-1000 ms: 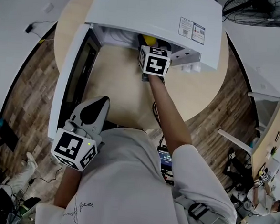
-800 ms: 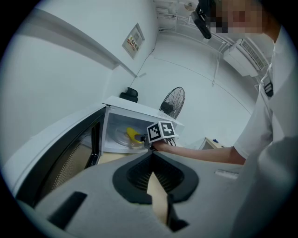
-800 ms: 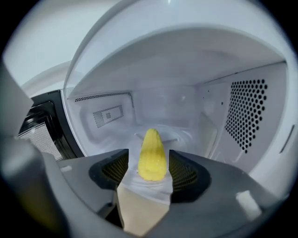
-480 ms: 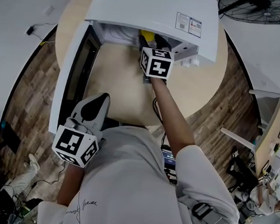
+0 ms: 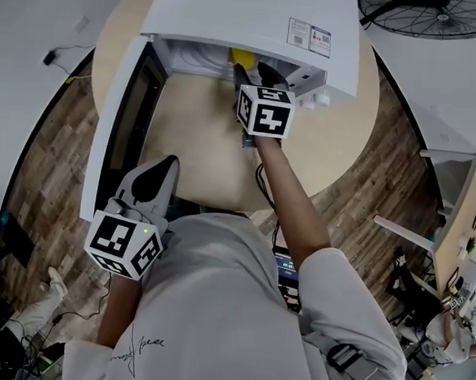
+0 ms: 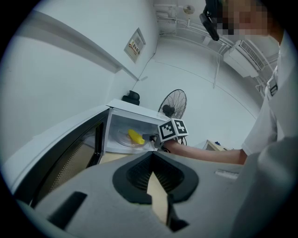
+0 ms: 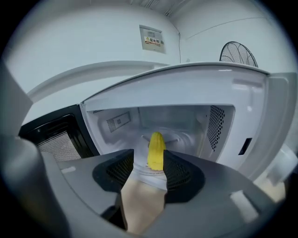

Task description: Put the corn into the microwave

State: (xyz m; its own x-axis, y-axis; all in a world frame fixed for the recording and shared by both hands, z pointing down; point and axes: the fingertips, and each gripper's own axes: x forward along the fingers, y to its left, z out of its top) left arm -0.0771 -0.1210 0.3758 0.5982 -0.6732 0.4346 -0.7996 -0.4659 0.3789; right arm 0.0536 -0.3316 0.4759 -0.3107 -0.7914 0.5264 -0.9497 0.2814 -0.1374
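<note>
My right gripper [image 7: 149,158] has its jaws apart and closing. Nothing is pinched between them: the corn [image 7: 156,148] shows in the gap only because it lies further in, past the tips and clear of the pads. It rests lengthwise on the glass plate [image 7: 180,138] inside the microwave [image 7: 186,93], one end pointing at me. I judge the main job done, since the corn is in the oven and free of my grip. What remains is to draw this gripper clear of the opening. The door [image 5: 116,128] stands swung wide at the left, though the task does not ask me to close it. My left gripper [image 6: 151,160] hangs low over the near edge of the bench [image 5: 201,142], well apart from all this, its jaws together and empty. From above, the microwave's top hides nearly the whole chamber and only a yellow tip of corn peeps out. I cannot tell whether the corn sits centred on the plate. The control side of the oven is cut off at the right of my own view.
</note>
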